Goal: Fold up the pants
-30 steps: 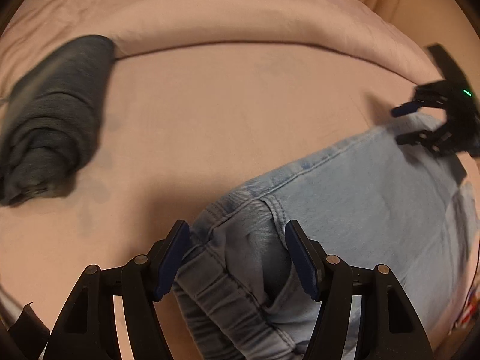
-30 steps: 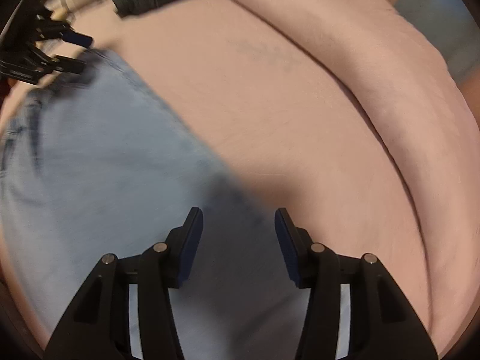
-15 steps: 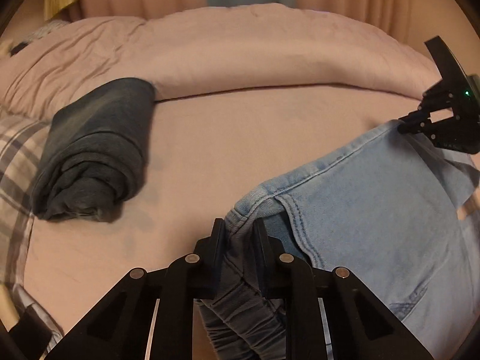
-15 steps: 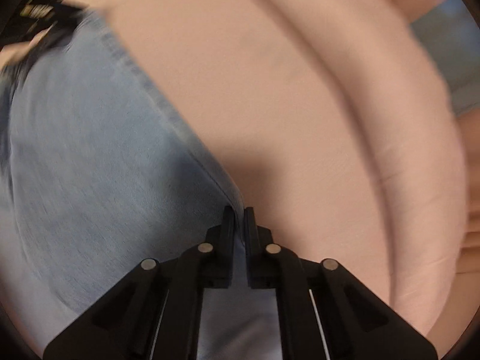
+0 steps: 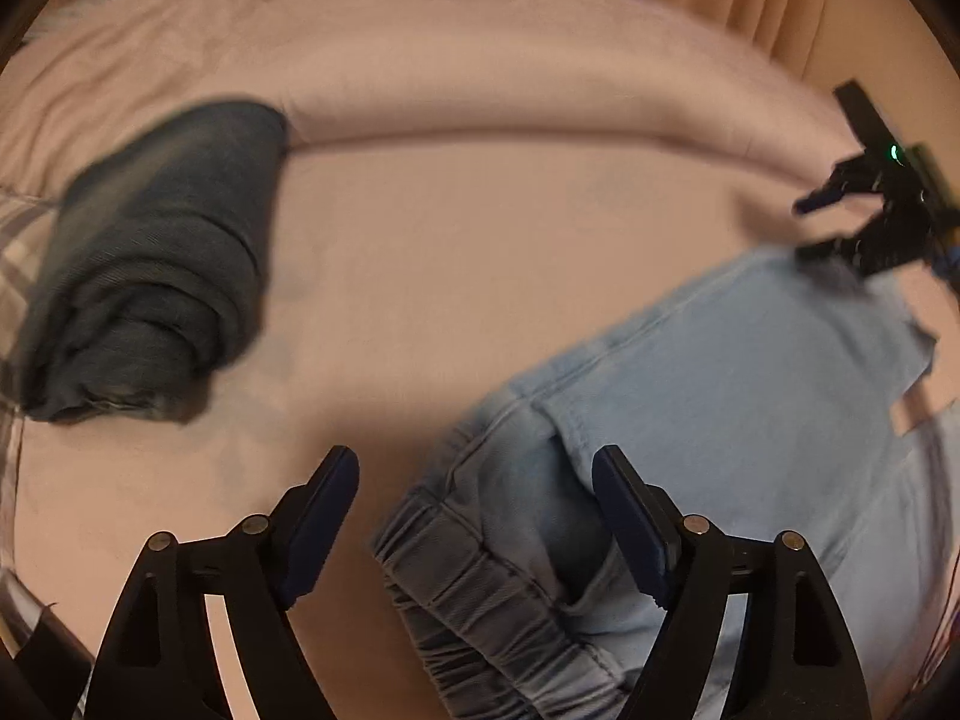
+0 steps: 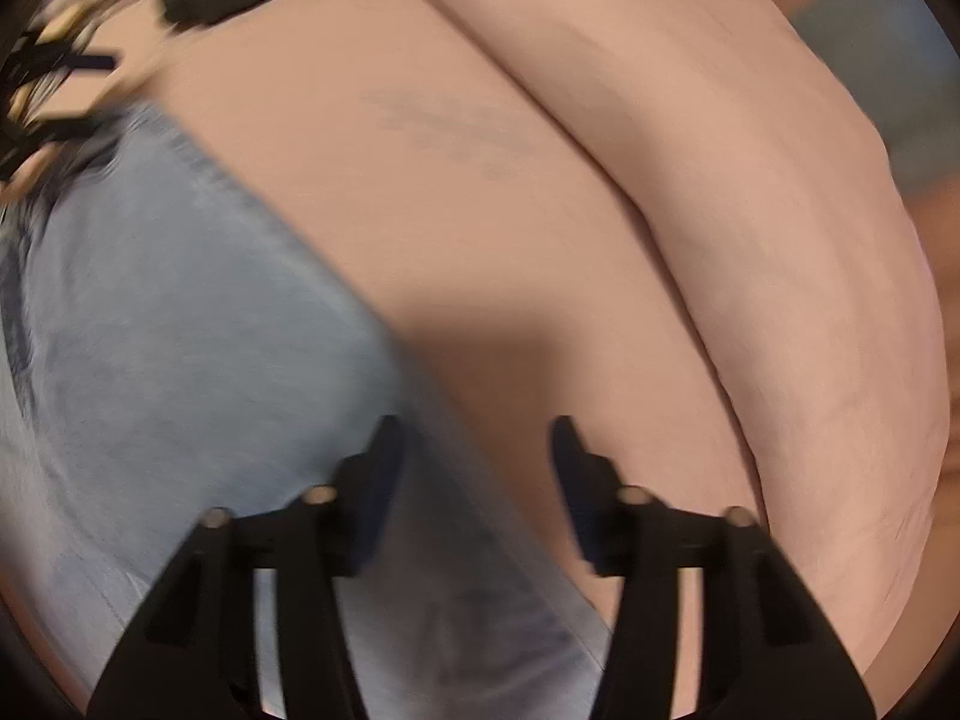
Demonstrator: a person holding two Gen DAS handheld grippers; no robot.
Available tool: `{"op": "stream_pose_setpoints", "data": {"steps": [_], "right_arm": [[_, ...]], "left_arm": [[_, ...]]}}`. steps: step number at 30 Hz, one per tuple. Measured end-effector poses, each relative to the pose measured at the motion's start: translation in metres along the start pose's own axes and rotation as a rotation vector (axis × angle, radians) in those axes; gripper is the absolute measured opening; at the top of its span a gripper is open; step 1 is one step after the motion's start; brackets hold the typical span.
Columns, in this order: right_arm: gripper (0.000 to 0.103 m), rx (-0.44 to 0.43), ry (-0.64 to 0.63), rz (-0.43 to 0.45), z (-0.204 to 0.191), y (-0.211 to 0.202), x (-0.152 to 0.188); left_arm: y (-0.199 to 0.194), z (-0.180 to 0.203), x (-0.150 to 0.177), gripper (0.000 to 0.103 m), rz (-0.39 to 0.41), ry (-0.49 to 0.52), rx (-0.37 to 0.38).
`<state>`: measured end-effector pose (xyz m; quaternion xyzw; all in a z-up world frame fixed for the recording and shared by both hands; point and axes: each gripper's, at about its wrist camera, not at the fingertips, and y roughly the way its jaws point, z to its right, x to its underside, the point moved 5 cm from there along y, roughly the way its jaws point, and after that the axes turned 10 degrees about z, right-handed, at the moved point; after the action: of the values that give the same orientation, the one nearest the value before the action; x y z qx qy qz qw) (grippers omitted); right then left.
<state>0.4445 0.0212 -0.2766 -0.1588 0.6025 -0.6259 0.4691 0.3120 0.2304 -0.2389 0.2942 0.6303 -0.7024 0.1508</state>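
Observation:
Light blue jeans lie on the pink bed sheet, elastic waistband end near the lower middle of the left wrist view. My left gripper is opening wide over that waistband; the cloth lies between the fingers but the pads do not press it. In the right wrist view the jeans fill the left half. My right gripper is opening above their edge, with nothing pinched. The right gripper also shows at the far right of the left wrist view, and the left gripper, blurred, at the right wrist view's upper left.
A rolled dark blue-grey garment lies on the left of the bed. A thick pink duvet roll runs along the far side. Plaid fabric shows at the left edge. Curtains hang behind the bed.
Half a second ago both grippers were shut on the jeans, the left on the waistband, the right on the edge. Both have let go and stand open.

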Motion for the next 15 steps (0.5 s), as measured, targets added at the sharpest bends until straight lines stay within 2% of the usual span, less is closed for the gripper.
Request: {"op": "stream_pose_setpoints", "data": {"steps": [1, 3, 5, 6, 8, 9, 10, 12, 13, 14, 15], "right_arm": [[0.056, 0.021, 0.033, -0.038, 0.008, 0.01, 0.006], [0.054, -0.013, 0.099, -0.096, 0.014, 0.026, 0.019], [0.054, -0.066, 0.159, -0.057, 0.016, 0.025, 0.023], [0.054, -0.103, 0.191, -0.068, 0.016, 0.024, 0.027], [0.052, -0.119, 0.2, -0.083, 0.02, 0.019, 0.041], [0.046, -0.118, 0.191, -0.074, 0.015, 0.015, 0.043], [0.041, -0.115, 0.168, -0.066, 0.007, 0.013, 0.04], [0.019, -0.081, 0.089, -0.055, -0.014, 0.003, 0.04], [0.016, -0.047, 0.047, -0.055, -0.023, -0.012, 0.054], [0.013, -0.023, 0.026, -0.056, -0.032, -0.013, 0.054], [0.01, 0.009, 0.005, -0.054, -0.045, -0.019, 0.053]], "left_arm": [[0.008, 0.003, 0.002, 0.08, -0.028, 0.003, -0.01], [0.023, 0.006, 0.006, 0.08, -0.081, 0.008, -0.012], [0.028, 0.007, 0.007, 0.08, -0.084, 0.008, -0.004], [0.029, 0.008, 0.006, 0.078, -0.078, 0.006, 0.0], [0.033, 0.008, 0.005, 0.068, -0.079, -0.001, 0.014], [0.033, 0.009, 0.004, 0.065, -0.077, 0.009, 0.003], [0.032, 0.011, 0.003, 0.057, -0.076, 0.018, -0.006], [0.023, 0.024, 0.005, 0.038, -0.068, 0.031, -0.032], [0.021, 0.025, 0.003, 0.031, -0.064, 0.041, -0.058], [0.019, 0.027, 0.001, 0.027, -0.059, 0.041, -0.066], [0.014, 0.028, -0.001, 0.026, -0.048, 0.044, -0.076]]}}
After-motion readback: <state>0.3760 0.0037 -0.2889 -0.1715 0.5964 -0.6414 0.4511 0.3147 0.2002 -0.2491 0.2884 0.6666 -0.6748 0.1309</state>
